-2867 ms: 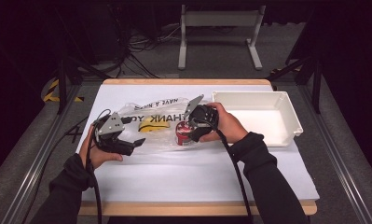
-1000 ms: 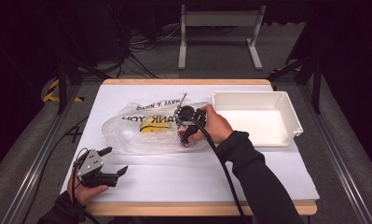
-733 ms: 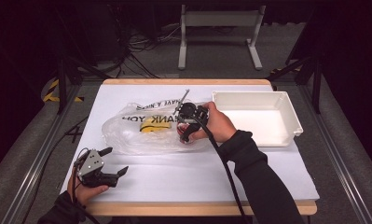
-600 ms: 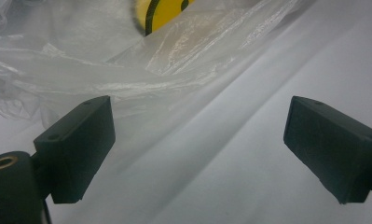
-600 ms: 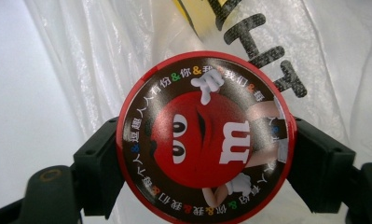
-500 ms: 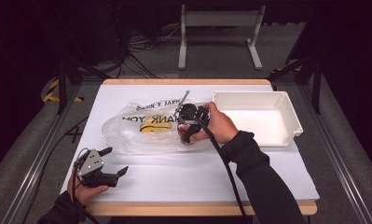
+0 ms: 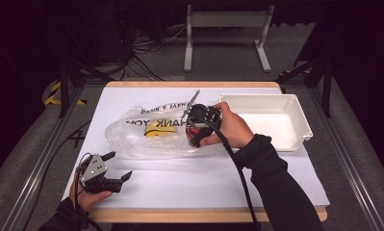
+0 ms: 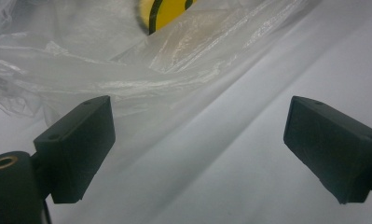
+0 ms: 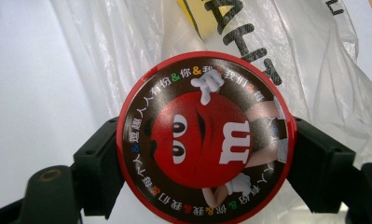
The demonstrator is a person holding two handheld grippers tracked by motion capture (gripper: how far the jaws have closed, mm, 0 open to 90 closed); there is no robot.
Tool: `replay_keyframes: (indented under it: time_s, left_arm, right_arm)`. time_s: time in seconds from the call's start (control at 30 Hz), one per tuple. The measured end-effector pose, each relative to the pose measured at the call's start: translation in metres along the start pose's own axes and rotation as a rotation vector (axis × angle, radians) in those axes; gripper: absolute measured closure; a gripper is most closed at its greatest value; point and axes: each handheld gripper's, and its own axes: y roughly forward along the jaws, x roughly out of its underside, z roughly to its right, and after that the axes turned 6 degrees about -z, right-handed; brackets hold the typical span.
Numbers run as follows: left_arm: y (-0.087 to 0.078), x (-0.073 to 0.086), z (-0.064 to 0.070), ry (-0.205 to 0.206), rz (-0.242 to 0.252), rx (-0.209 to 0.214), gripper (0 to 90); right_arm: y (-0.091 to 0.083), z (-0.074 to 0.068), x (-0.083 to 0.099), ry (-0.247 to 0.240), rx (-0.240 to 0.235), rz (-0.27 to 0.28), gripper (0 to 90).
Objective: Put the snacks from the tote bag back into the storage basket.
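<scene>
Right tool (image 7: 195,131), held in my right hand (image 7: 233,127), has its two black jaws closed on opposite edges of a round red-rimmed tin (image 9: 206,135). In the right gripper view the tin's lid faces the camera: a red M&M's character with white gloves and a white "m", ringed by a dark band of small Chinese characters with coloured "&" signs. I can make out the characters for "people", "share" and "you" among them; the rest is too fine to read with confidence.

Directly behind and beneath the tin lies a clear plastic bag (image 7: 146,137), spread on the white worktop (image 7: 218,178). Black capitals on the bag read "THANK YOU", seen upside down from my side, with "HAVE A NICE" on the strip beyond it. A yellow printed patch (image 7: 156,130) sits just to the left of the right tool.

To the right of that tool, near my hand, stands a white tray (image 7: 295,115).

Left tool (image 7: 116,167), in my left hand (image 7: 86,197), is well apart from the right one, at the near left of the worktop. Its jaws stand wide apart and hold nothing; in the left gripper view the crumpled bag edge lies just ahead of them.
</scene>
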Motion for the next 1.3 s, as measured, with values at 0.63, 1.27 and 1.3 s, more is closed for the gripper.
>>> replay_keyframes:
  time_s: [0.63, 1.27, 1.3]
  left_arm:
    - [0.001, 0.0, 0.0, -0.005, -0.007, -0.002, 9.9]
    - [0.001, 0.0, -0.001, -0.01, -0.006, -0.003, 9.8]
    - [0.001, 0.0, -0.001, -0.016, 0.001, -0.002, 9.8]
  right_arm:
    - [-0.022, -0.013, 0.027, -0.044, -0.033, 0.033, 22.5]
    - [-0.039, -0.01, 0.086, -0.013, -0.039, 0.009, 22.6]
    - [-0.039, -0.007, 0.092, -0.013, -0.043, 0.003, 22.6]
